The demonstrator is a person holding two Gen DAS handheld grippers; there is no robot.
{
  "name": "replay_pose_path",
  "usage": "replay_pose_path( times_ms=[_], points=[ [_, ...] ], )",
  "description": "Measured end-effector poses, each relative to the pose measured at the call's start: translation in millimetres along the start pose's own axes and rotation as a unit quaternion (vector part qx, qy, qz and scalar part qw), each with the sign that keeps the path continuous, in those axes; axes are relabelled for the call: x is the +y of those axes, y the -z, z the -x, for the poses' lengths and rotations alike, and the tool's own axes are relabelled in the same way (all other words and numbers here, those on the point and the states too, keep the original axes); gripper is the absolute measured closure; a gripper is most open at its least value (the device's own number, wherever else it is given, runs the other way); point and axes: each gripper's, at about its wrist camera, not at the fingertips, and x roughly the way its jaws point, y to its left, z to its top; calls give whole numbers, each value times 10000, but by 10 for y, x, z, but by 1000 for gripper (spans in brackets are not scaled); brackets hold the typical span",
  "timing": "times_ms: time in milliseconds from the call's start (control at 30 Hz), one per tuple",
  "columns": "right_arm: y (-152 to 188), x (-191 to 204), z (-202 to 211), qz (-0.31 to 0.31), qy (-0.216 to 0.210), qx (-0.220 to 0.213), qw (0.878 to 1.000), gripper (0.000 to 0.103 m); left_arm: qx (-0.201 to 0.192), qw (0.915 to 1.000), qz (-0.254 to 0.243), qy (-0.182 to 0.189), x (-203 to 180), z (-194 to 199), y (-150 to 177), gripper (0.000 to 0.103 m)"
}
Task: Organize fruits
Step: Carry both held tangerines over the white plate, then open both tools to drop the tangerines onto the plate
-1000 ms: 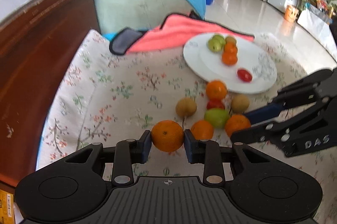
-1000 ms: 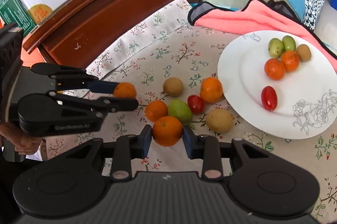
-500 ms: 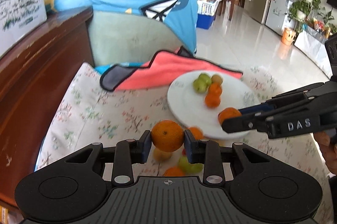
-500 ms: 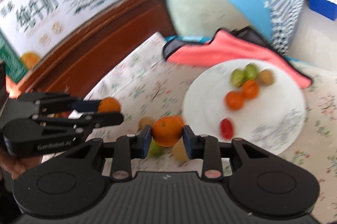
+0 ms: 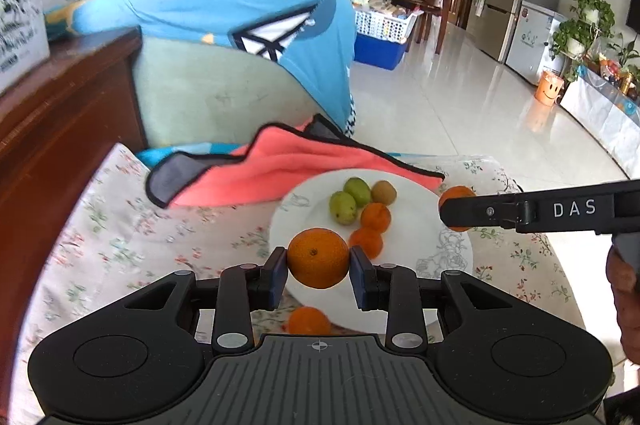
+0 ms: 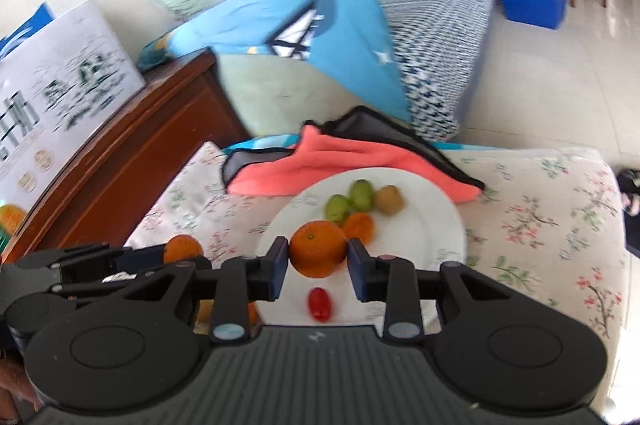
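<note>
Both the left gripper [image 5: 319, 265] and the right gripper [image 6: 318, 261] pinch round orange tangerines above the white ceramic plate [image 5: 448, 249], apparently to join the fruit gathered there.

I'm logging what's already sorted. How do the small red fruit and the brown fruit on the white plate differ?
The small red fruit is glossy and elongated; the brown fruit is dull and rounder. The red one lies alone near the plate's near edge; the brown one sits at the far side beside the two green fruits. Both rest loose on the plate.
</note>
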Motion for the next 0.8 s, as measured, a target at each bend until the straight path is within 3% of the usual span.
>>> replay_pose_path(
  times_ms=[467,733,800],
  points=[
    [135,-326,-249,-886,385,548,9938,71,567,9977,189,-332,-158,-473,7,72],
    [153,-393,-338,-1129,572,518,9906,68,502,9974,325,-397,-194,-536,-44,71],
    [138,-401,-314,-1175,572,430,9905,68,430,9975,415,-378,-192,-503,-70,65]
  ],
)
